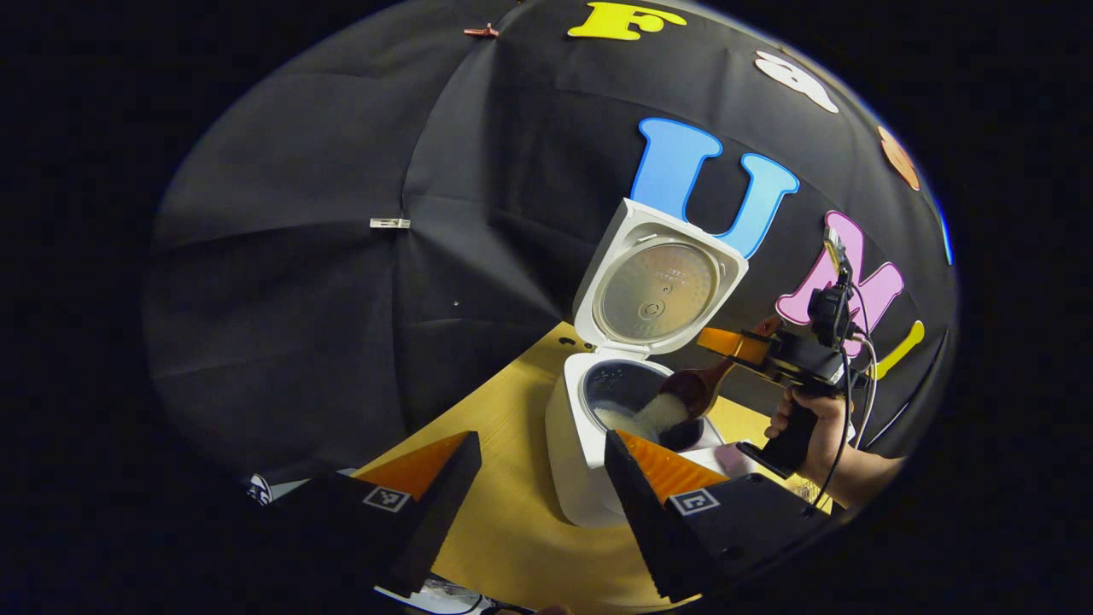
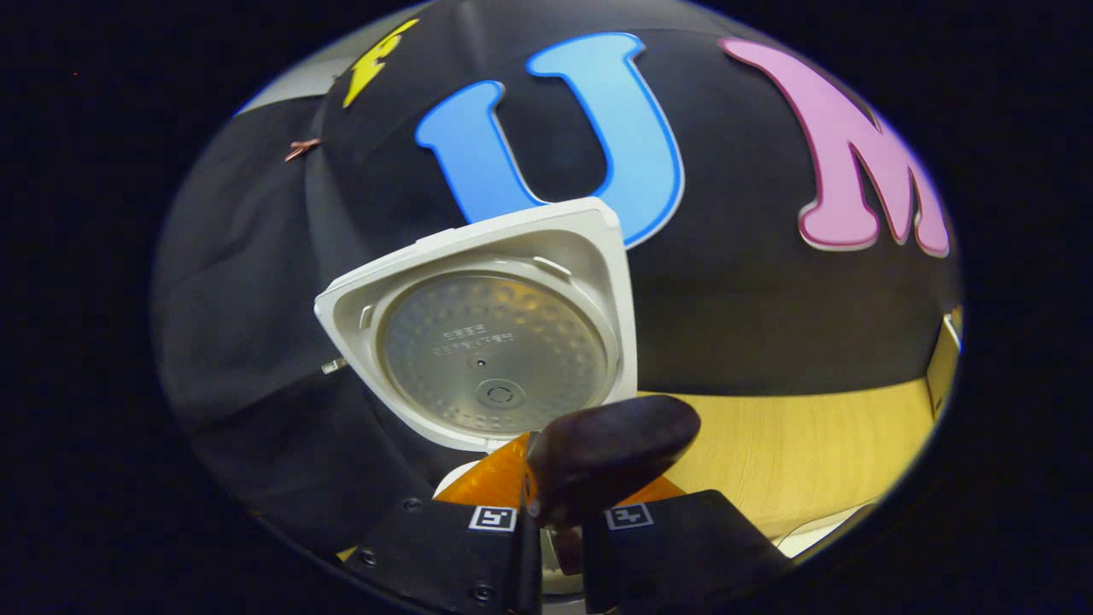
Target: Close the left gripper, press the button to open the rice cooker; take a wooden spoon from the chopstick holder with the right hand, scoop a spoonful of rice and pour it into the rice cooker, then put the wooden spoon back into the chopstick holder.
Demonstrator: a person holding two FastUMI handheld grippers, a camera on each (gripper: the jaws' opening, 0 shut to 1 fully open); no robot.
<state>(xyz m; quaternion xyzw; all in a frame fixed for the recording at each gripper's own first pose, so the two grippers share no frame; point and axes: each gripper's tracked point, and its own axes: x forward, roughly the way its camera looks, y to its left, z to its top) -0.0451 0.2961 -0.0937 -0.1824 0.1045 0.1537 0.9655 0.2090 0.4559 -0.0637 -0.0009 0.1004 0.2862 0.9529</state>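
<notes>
- While the rice cooker (image 1: 589, 444) stands on the table (image 1: 512, 512) with its lid (image 1: 653, 282) swung fully up, the button step reads as done.
- Seen from the left gripper view, the right gripper (image 1: 741, 344) is clamped on the handle of the wooden spoon (image 1: 693, 389), whose bowl tips over the open pot, with white rice (image 1: 645, 417) sliding off it into the cooker.
- From the right gripper view, the spoon's dark handle end (image 2: 610, 457) pokes up between the closed-in fingers (image 2: 491, 487), with the raised lid just beyond.
- The left gripper (image 1: 534, 470) hangs near the cooker's front, fingers apart and holding nothing.
- I judge the task well past halfway: the pour is under way, and what remains is returning the spoon to the chopstick holder.
</notes>
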